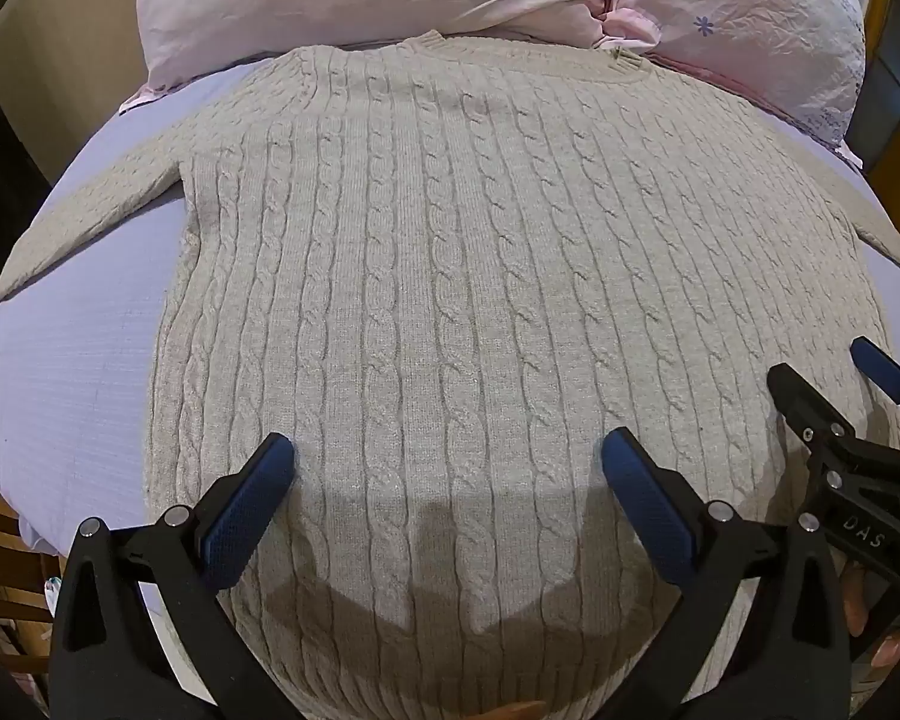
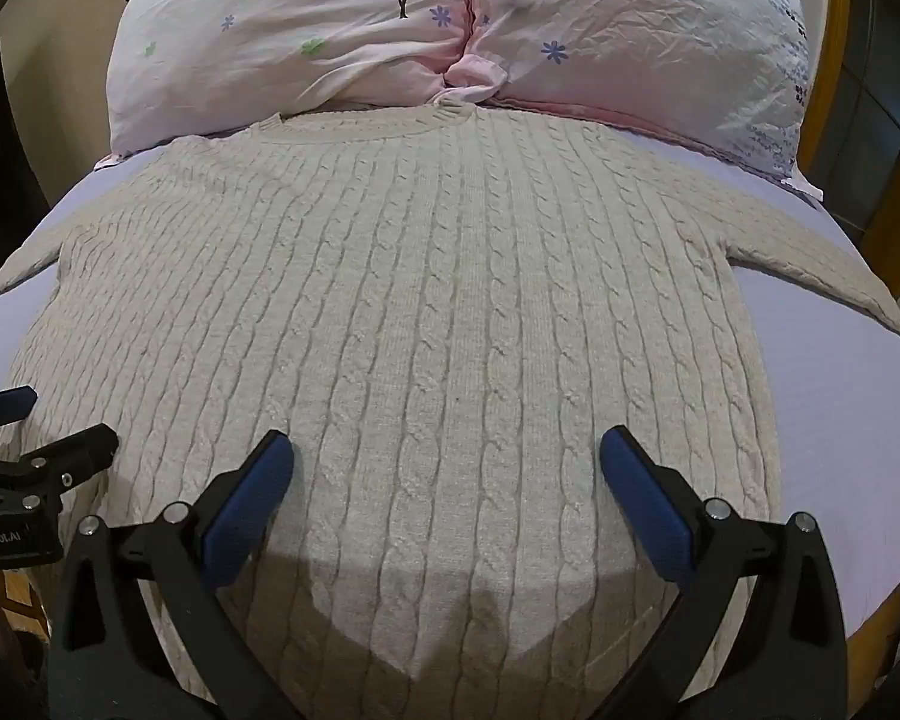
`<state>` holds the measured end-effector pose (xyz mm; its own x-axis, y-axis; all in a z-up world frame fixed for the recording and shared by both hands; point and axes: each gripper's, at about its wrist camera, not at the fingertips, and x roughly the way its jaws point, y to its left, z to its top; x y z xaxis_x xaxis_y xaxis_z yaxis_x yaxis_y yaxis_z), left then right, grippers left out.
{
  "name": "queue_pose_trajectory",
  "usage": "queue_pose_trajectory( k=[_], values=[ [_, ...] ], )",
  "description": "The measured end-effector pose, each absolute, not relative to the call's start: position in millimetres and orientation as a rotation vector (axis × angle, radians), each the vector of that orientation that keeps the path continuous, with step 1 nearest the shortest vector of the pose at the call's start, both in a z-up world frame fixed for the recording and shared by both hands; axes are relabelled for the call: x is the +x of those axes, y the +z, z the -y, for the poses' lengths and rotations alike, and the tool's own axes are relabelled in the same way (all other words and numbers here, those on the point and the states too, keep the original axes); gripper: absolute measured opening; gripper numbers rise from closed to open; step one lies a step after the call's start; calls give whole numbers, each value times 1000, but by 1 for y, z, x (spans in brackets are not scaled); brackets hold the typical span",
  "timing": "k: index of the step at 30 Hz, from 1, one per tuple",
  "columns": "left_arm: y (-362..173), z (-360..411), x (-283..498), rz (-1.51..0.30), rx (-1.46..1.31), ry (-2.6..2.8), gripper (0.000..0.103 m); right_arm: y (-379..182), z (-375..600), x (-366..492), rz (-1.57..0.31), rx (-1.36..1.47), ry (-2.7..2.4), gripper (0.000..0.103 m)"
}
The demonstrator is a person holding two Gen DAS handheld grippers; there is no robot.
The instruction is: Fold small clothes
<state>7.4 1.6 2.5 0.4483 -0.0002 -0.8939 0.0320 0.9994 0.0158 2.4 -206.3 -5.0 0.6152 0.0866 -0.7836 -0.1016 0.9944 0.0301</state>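
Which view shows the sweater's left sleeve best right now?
The left wrist view: the left sleeve runs full length across the lavender sheet to the frame edge. The right wrist view shows only a short stretch of it at the left margin.

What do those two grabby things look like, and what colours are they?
Each tool is black plastic with two fingers that end in blue, bumpy pads. Silver round bolts join the black pieces. The left tool looks just like the right tool. White letters "DAS" are printed on the right one's side, and the left one has white writing ending in "Robot.AI". No cables or sleeves show.
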Motion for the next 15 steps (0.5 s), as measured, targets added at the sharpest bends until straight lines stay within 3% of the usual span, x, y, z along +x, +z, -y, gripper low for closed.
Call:
queue_pose_trajectory(
  k=[15],
  values=[
    [0, 0, 0, -1101, 34, -20, 102, -5, 207, 3, -905, -17, 106, 101]
  ],
)
